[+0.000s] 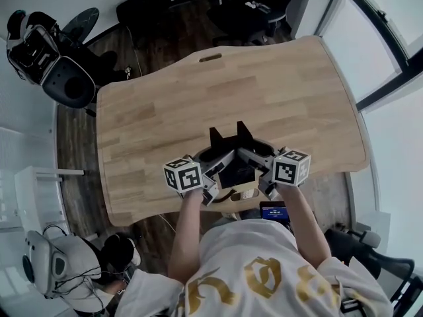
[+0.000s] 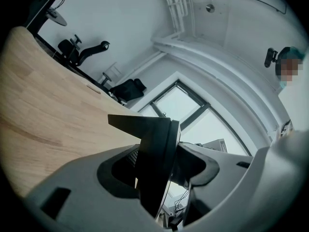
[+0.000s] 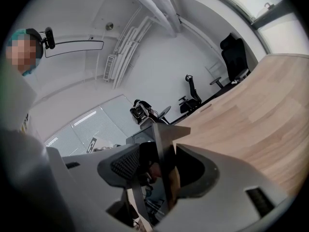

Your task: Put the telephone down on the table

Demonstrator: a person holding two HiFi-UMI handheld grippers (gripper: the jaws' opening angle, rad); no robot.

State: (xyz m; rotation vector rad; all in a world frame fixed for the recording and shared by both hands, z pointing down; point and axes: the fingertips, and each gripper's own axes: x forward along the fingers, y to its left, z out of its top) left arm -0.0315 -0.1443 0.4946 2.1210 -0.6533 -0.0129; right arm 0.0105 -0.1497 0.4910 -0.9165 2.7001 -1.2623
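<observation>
I hold a black telephone (image 1: 236,174) between both grippers, just above the near edge of the wooden table (image 1: 264,91). Its two pointed black parts stick out toward the table's middle. My left gripper (image 1: 213,158) clamps the telephone's left side and my right gripper (image 1: 259,156) clamps its right side. In the left gripper view the telephone (image 2: 155,153) is a dark slab seen edge-on, pinched between the jaws of that gripper (image 2: 161,166). The right gripper view shows the same slab (image 3: 163,153) held in the right gripper (image 3: 161,170). The telephone's underside is hidden.
Black office chairs (image 1: 241,8) stand beyond the far edge of the table. A grey-and-white chair (image 1: 63,78) is at the left corner. A white headset-like device (image 1: 46,266) lies on the floor at lower left. Large windows (image 1: 390,51) run along the right.
</observation>
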